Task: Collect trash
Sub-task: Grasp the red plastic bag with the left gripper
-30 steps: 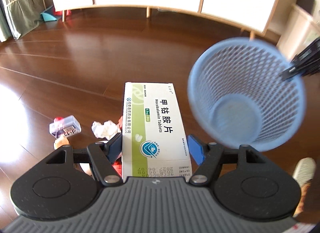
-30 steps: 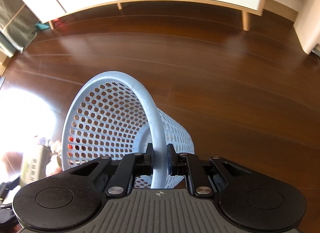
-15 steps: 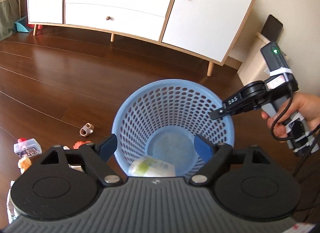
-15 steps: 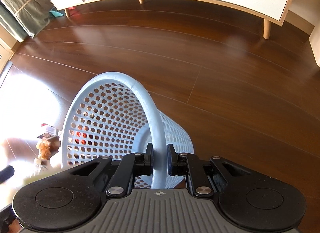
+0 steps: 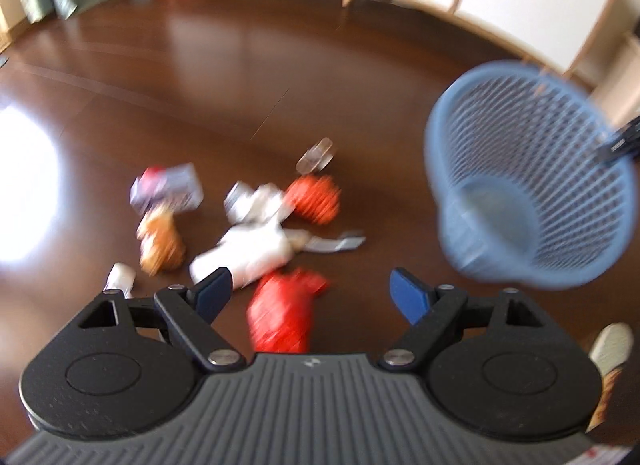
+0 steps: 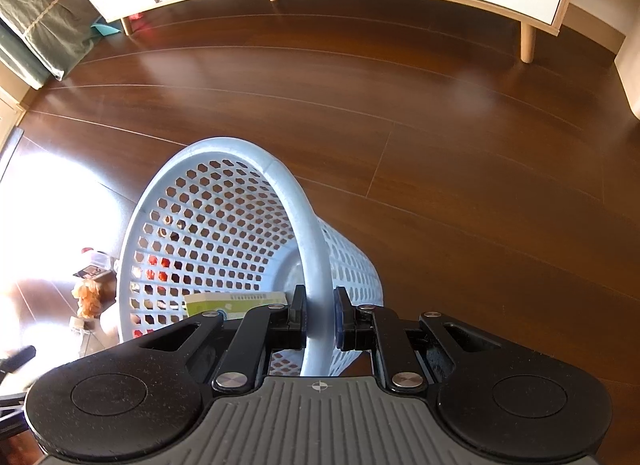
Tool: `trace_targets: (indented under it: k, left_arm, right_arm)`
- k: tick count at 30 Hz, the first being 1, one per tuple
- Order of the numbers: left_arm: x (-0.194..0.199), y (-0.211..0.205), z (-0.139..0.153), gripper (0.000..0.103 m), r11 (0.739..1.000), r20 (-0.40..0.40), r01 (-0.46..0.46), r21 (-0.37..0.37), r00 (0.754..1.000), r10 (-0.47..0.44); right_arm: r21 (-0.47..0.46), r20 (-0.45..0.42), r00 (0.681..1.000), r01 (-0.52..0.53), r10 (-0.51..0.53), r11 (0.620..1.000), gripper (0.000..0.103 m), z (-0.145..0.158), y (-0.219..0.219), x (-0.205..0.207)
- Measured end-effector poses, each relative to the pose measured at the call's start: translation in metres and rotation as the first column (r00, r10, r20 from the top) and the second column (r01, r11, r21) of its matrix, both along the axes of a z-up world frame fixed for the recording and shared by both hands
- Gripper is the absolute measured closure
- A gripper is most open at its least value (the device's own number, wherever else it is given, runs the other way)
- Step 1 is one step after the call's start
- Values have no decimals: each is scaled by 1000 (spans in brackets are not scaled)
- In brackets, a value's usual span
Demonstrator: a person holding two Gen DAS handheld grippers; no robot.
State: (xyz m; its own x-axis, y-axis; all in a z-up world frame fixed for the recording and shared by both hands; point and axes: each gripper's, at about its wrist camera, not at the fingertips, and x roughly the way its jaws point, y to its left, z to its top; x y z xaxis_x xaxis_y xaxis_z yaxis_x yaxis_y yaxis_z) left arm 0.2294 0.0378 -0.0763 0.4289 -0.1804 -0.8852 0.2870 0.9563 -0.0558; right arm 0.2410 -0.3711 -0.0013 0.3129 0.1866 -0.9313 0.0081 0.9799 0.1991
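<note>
Trash (image 5: 256,249) lies scattered on the brown floor (image 5: 240,65) at centre frame in my left wrist view, blurred: a red wrapper (image 5: 282,313), white crumpled paper (image 5: 244,255), an orange piece (image 5: 316,199). My left gripper (image 5: 308,293) is spread wide above it, holding nothing. Blue mesh basket (image 6: 224,249) sits lower centre in my right wrist view, my right gripper (image 6: 320,315) pinching its rim, a green-and-white box (image 6: 236,303) inside near the bottom
</note>
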Motion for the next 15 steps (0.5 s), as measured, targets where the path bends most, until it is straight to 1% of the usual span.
trace_targets:
  k: [3, 6, 11, 15]
  left_arm:
    - [-4, 12, -34, 20, 999, -67, 11, 37, 998, -9]
    - [-11, 6, -66, 20, 997, -115, 45, 64, 993, -37]
    - [-11, -7, -106, 21, 989, -156, 91, 120, 985, -72]
    - [-4, -17, -126, 26, 983, -159, 97, 154, 985, -73]
  right_arm:
    - [3, -3, 1000, 2, -2, 1000, 94, 0, 0, 1]
    - [4, -4, 1000, 3, -3, 1000, 94, -1, 0, 1]
    - [6, -3, 1000, 6, -6, 1000, 94, -3, -1, 4]
    - [4, 1, 1000, 1, -1, 1000, 94, -4, -2, 4]
